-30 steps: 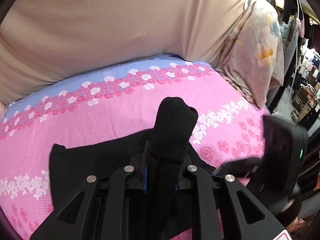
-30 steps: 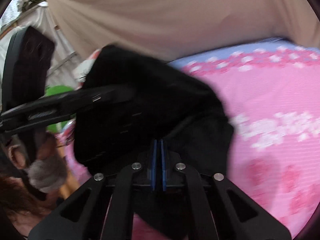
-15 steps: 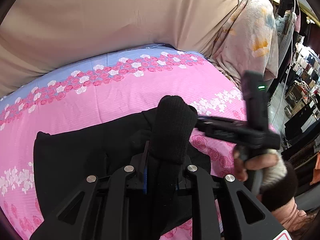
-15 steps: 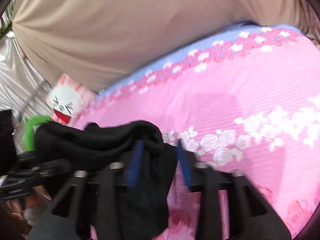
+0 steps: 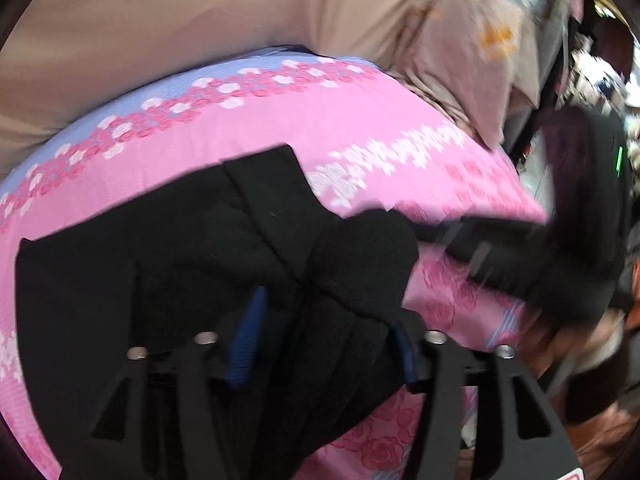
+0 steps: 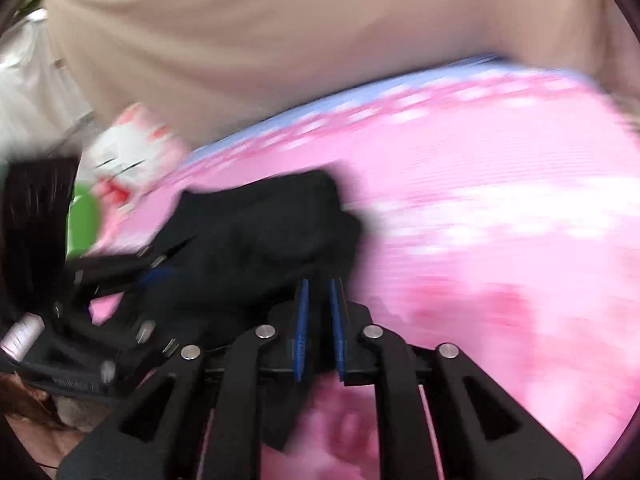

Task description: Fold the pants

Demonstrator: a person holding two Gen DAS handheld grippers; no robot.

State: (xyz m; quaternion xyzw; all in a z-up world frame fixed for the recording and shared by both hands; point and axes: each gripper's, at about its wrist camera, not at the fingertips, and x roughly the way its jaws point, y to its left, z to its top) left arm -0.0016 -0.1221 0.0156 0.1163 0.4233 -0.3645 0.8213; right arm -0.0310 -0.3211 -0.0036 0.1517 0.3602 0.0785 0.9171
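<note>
The black pants lie folded on the pink flowered bedspread. My left gripper hangs low over their near end. Its jaws are opening, and a thick fold of black cloth sits loosely between the spread blue pads. My right gripper is a blur to the right of the pants. In the right wrist view the right gripper is at the right edge of the pants. Its jaws are opening a narrow slit, with no cloth clearly pinched. My left gripper shows blurred at the left.
A beige sheet hangs behind the bed. A floral pillow leans at the far right corner, with cluttered shelves beyond it. A white and pink plush cat and something green sit at the bed's left end.
My left gripper dropped toward the bed and its jaws parted from the roll of black cloth they pinched. My right gripper let go of the pants and swung right.
</note>
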